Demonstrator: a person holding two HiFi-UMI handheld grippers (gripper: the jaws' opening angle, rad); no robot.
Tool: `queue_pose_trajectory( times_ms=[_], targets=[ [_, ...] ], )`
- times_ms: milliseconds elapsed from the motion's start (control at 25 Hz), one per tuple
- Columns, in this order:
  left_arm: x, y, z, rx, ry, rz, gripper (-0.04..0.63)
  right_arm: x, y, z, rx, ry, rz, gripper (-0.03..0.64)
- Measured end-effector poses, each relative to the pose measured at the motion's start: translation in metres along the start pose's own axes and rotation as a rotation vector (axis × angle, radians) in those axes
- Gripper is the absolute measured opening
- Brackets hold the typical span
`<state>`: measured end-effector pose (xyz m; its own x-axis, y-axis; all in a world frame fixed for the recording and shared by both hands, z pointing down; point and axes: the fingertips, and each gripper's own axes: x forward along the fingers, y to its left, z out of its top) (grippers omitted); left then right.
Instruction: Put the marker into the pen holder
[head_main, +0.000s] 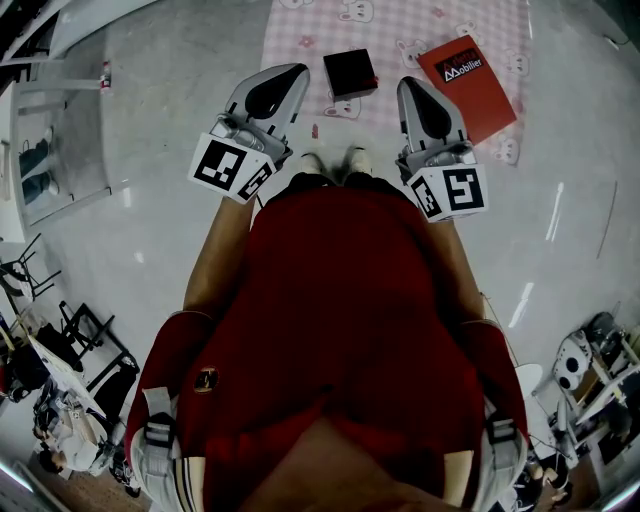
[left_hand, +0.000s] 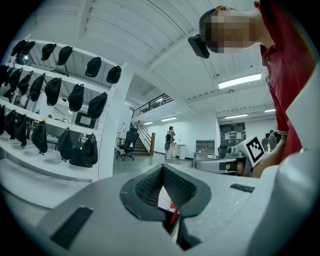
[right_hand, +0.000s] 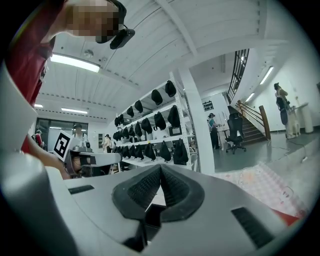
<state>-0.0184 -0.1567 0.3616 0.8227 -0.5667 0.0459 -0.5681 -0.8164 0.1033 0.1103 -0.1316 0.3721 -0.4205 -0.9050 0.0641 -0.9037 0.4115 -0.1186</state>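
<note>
Looking down, only the head view shows the floor: a marker (head_main: 314, 130) lies by the near edge of a pink mat (head_main: 400, 30), far below and between the two claws, nearer the left claw (head_main: 290, 72). The black pen holder (head_main: 350, 72) sits beyond their tips. The gripper views show rows of hanging black bags (left_hand: 75, 97) instead. The marker looks short, thin and red. Left claw and right claw (head_main: 415, 85) are both closed, tips meeting, gripping nothing.

A big open lab-like hall: white shelves (left_hand: 114, 125) of black bags (left_hand: 83, 151), office chairs (left_hand: 128, 144), staircase (right_hand: 253, 125), strip lights (left_hand: 239, 80), polished floor (head_main: 150, 235).
</note>
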Motion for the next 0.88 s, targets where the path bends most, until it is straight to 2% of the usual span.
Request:
queue_pose_trajectory(
  times_ms=[880],
  targets=[
    [0.014,-0.019,-0.003,0.018,0.017,-0.033,0.007,-0.017,-0.011,0.005,-0.038,0.010,-0.016,-0.002]
  ],
)
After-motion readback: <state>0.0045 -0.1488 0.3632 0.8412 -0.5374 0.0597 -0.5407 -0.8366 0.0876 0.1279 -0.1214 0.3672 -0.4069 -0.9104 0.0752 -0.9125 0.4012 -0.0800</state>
